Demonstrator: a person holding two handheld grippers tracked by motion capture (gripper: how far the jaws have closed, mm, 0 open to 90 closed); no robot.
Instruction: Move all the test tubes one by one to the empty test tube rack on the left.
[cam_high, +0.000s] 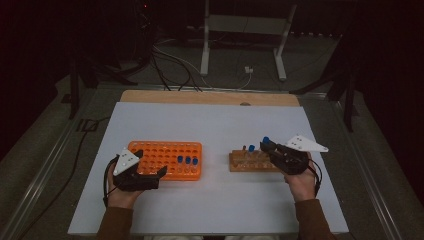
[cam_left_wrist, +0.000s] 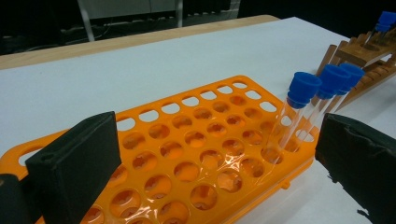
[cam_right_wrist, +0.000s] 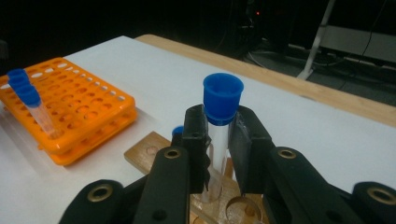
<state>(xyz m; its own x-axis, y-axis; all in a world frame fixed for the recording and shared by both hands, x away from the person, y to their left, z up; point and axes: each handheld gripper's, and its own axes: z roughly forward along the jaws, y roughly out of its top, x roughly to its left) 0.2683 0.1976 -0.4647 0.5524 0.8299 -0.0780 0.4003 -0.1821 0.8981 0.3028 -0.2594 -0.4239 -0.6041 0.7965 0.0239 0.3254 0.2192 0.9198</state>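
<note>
Your right gripper (cam_right_wrist: 218, 154) is closed on a clear test tube with a blue cap (cam_right_wrist: 222, 99), and it pinches the glass just under the cap. In the right gripper view the tube stands nearly upright in the centre of the frame, its long axis running from bottom to top. Its lower end is above the wooden rack (cam_right_wrist: 149, 156), close to one of the round holes; I cannot tell whether the tip is already out of the hole.

The orange rack (cam_high: 165, 160) lies to the left of the wooden rack in the high view, well apart from it across the white table (cam_high: 210, 125). So the tube has to travel toward the left of the frame, and your right gripper, which holds it, is the far one from the orange rack. Your left gripper (cam_high: 150, 175) rests just beside the near edge of that rack with its jaws wide apart and nothing between them.

The left gripper view shows what the others do not: three capped tubes (cam_left_wrist: 303, 88) stand together at the right end of the orange rack, leaning a little, and many holes nearer to the middle of the frame are free. The high view gives the gap between the two racks. The right gripper view alone shows how the pads sit on the glass.

I judge that a free hole next to the three tubes is the likely target.
</note>
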